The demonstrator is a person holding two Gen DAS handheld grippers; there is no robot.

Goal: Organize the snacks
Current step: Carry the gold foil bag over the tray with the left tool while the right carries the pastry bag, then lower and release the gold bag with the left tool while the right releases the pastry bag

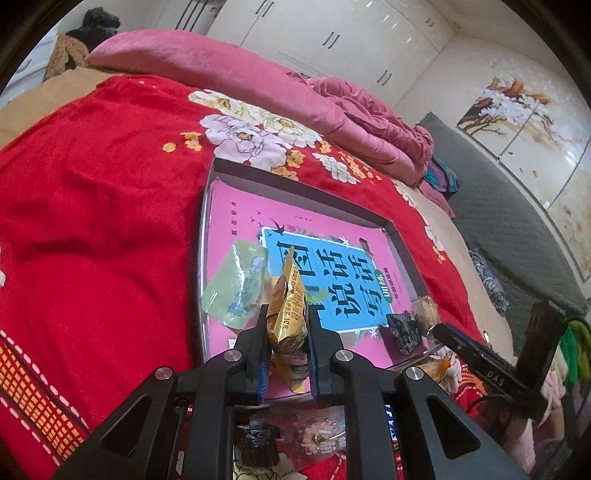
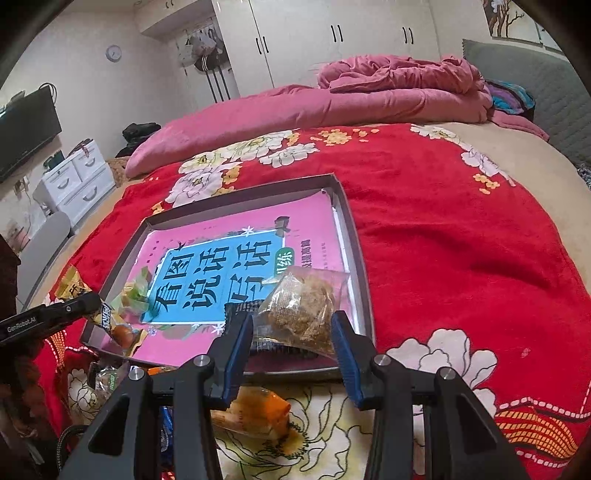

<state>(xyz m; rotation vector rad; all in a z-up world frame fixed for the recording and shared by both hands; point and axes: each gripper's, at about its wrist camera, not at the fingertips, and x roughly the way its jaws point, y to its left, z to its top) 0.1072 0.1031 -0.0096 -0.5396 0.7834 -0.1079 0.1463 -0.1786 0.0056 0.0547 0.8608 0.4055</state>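
Nearest to me, my left gripper (image 1: 287, 341) is clamped tight on a gold snack packet (image 1: 287, 314), held upright over the near edge of the tray (image 1: 295, 177); the print on the packet is too crumpled for me to read. My right gripper (image 2: 293, 332) has its jaws around a clear bag of crumbly brown snack (image 2: 303, 306), which lies on the tray's near right corner. The pads sit just at the bag's sides, and I cannot tell whether they actually press it. Beside that bag lies a small dark packet (image 2: 240, 310), and on the tray's left side a pale green packet (image 1: 236, 284). Under them the tray is lined with a pink booklet (image 1: 236, 206) whose blue panel carries large Chinese characters; from the right view they look like 看图说话. On the side of the left gripper I can read "GenRobot.AI". Still off the tray, on the red flowered blanket (image 2: 443, 221) close to me, are an orange-and-clear packet (image 2: 255, 410) and a few more wrapped snacks below the left gripper, a dark one (image 1: 258, 443) among them. So I judge the job is partly done: three packets are on the tray, one is on its way, several remain. Farther back lies a rumpled pink quilt (image 2: 399, 85) before white wardrobes (image 2: 332, 33).
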